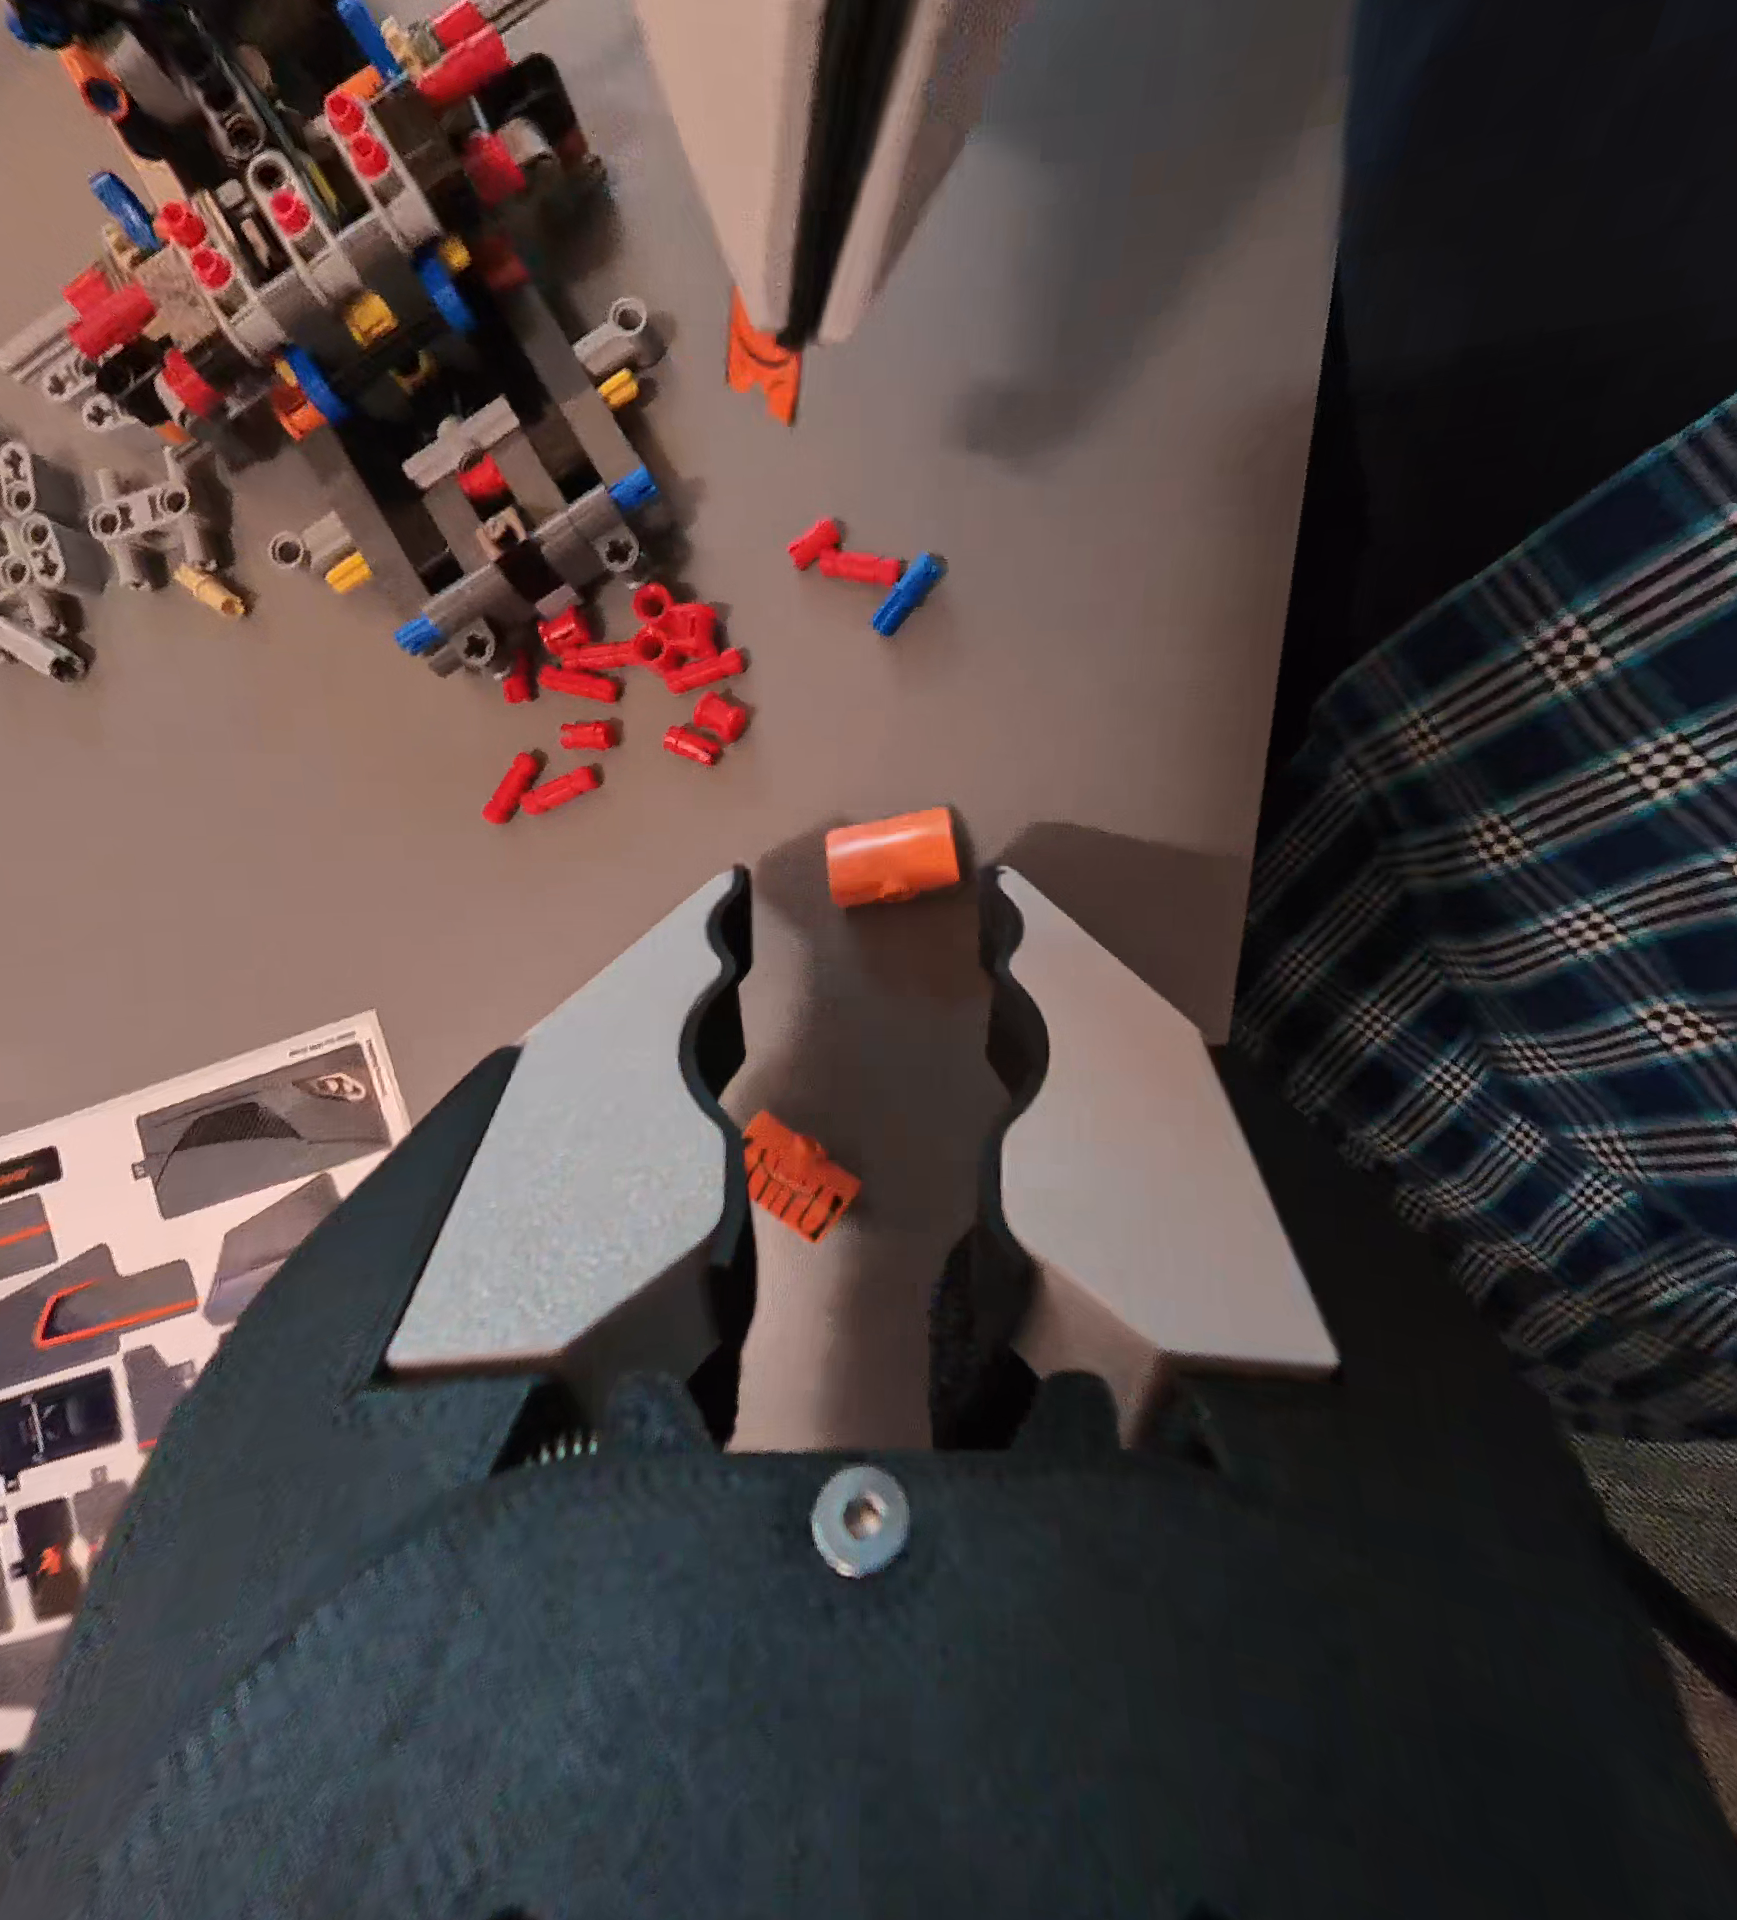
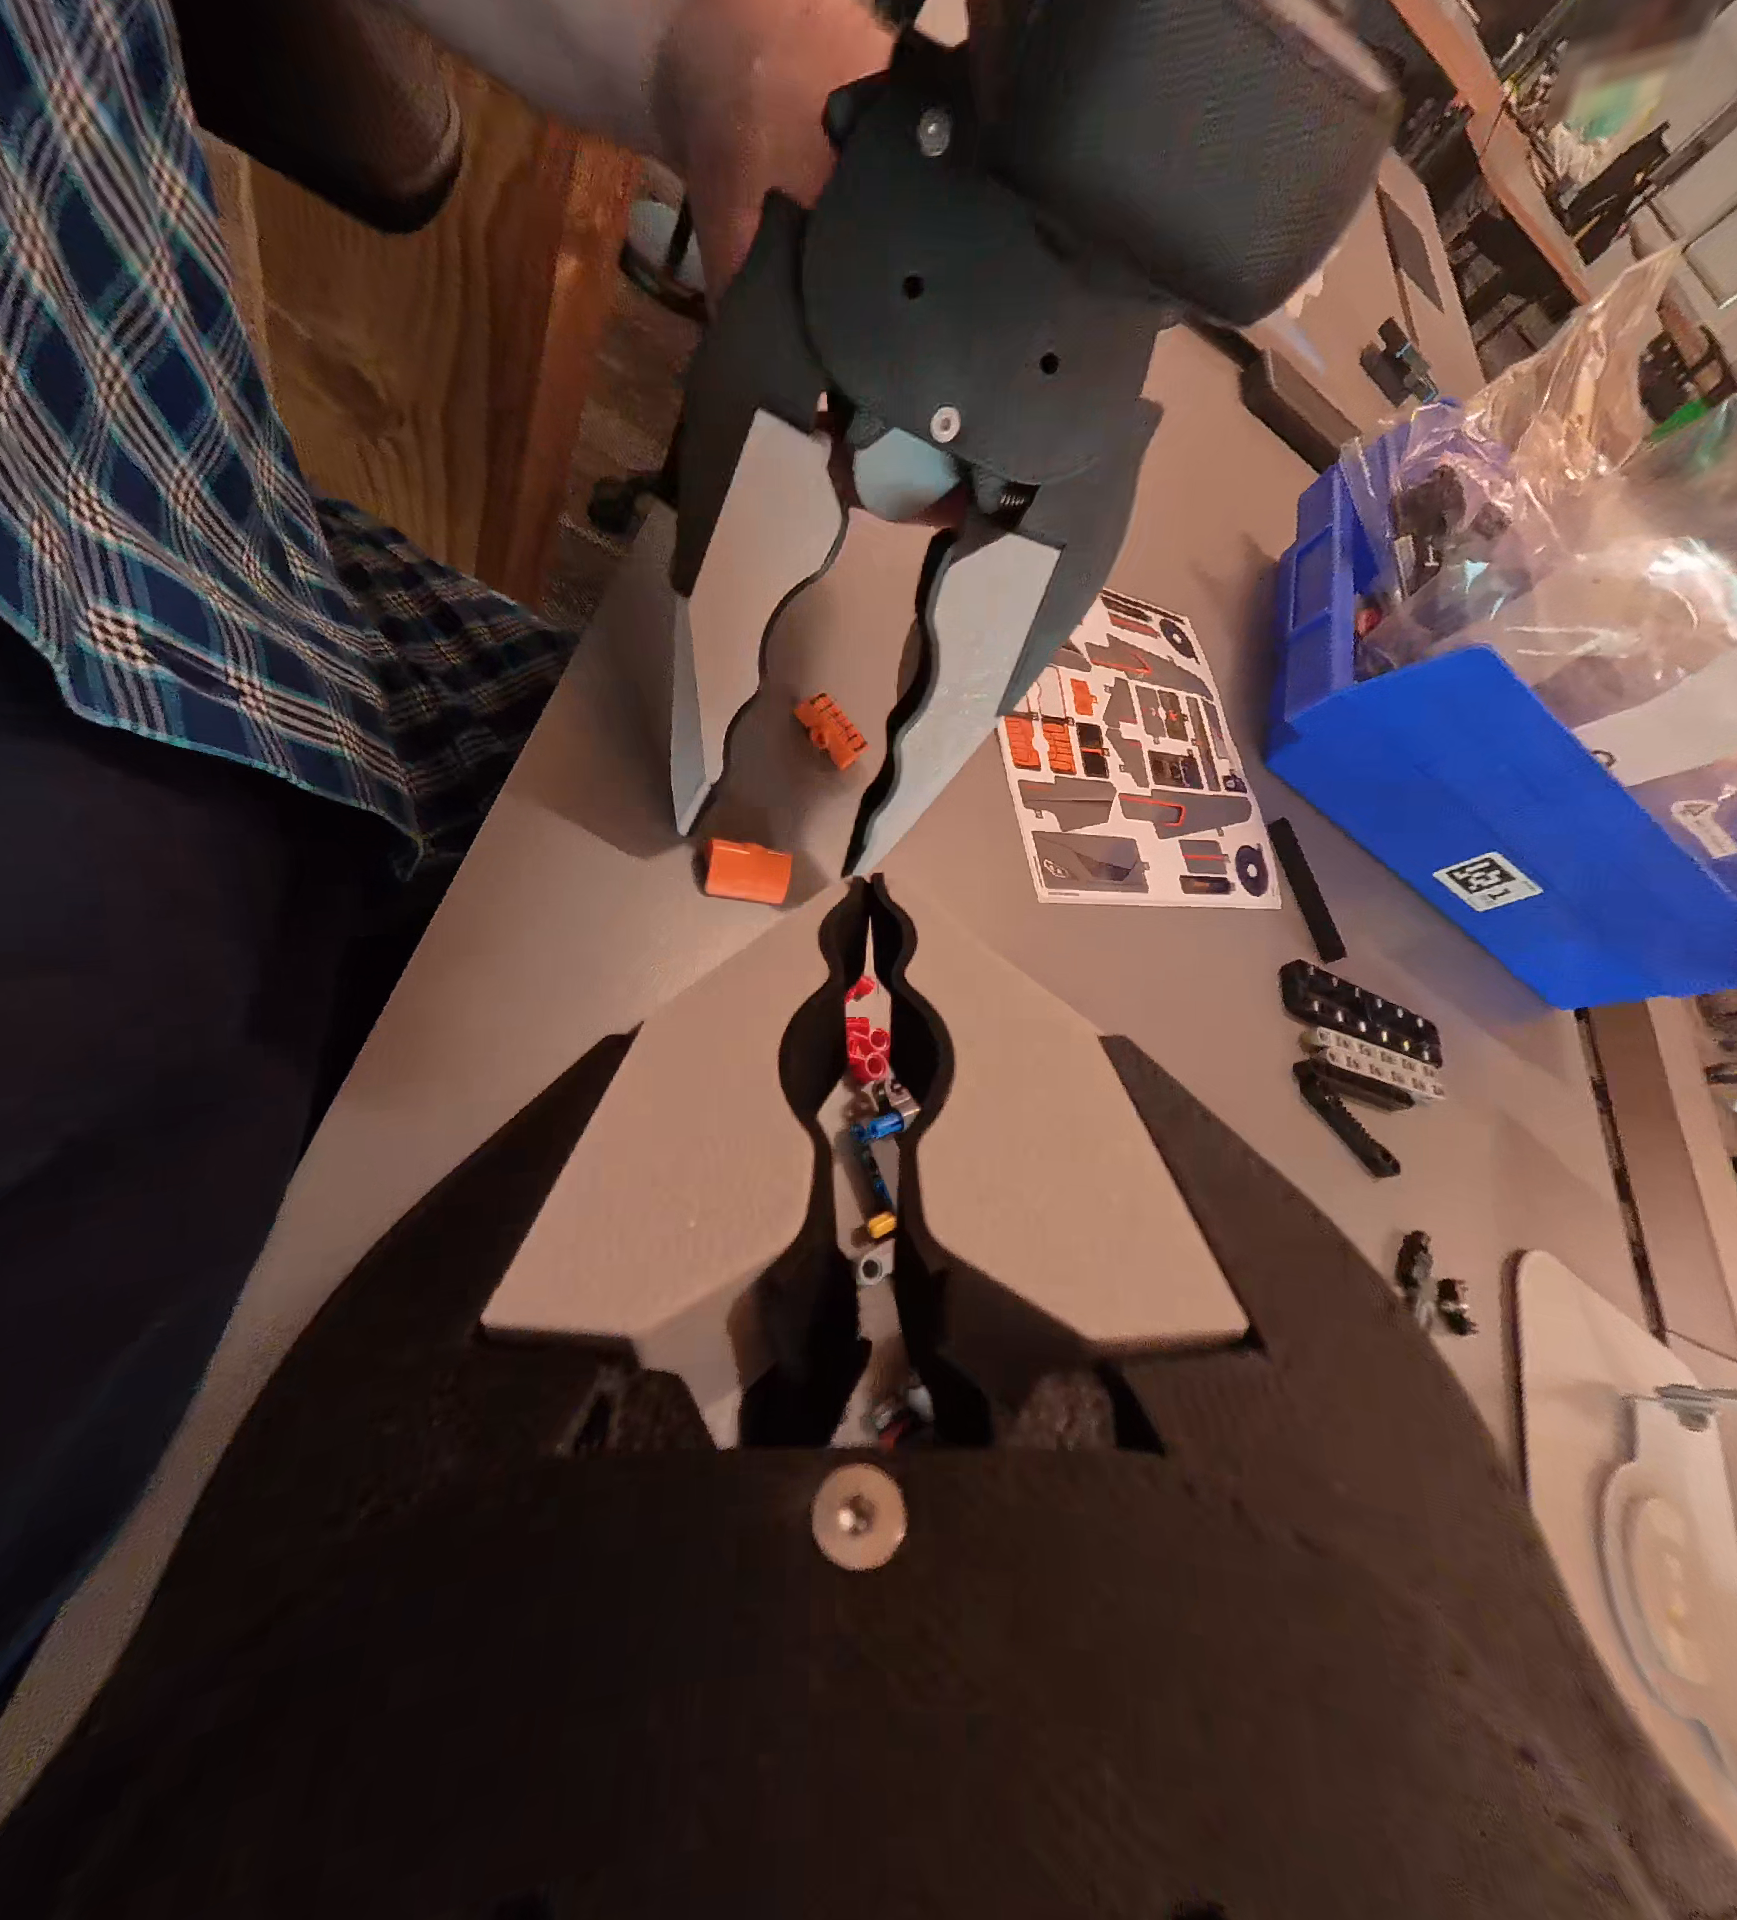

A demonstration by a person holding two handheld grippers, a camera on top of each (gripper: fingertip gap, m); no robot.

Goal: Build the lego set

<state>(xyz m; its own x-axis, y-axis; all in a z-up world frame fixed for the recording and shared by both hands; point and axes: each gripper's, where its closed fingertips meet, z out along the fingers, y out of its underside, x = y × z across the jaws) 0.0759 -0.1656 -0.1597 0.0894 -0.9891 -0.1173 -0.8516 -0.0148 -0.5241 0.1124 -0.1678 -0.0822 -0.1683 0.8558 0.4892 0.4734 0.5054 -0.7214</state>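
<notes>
From above the grey table (image 1: pixel 168 883), the left gripper (image 1: pixel 869 883) points down with its two fingers spread wide and nothing between them. Nearest the camera, in the gap between the fingers, an orange ridged piece (image 1: pixel 799 1174) lies on the table. Just past the fingertips lies an orange tube (image 1: pixel 893 854), close to the table's right edge; the spread fingers seem lined up to come down around it, so picking it up is probably the step in hand. To the near left a sticker sheet (image 1: pixel 116 1247) lies flat, likely kept aside for later. Farther off, a loose heap of red pins (image 1: pixel 635 675) sits near the foot of the half-built model (image 1: pixel 376 343), handy for pushing in. A blue pin (image 1: pixel 908 592) lies to the right of the heap, and grey connectors (image 1: pixel 22 540) lie scattered to the left. At the far top the right gripper (image 1: pixel 765 364) hangs pressed together on a small orange part (image 1: pixel 762 369), perhaps waiting to be joined to the tube. From the right gripper's own camera its fingers meet at the tips, the part itself out of sight. In that view a blue bin (image 2: pixel 1529 831) with plastic bags stands far right.
</notes>
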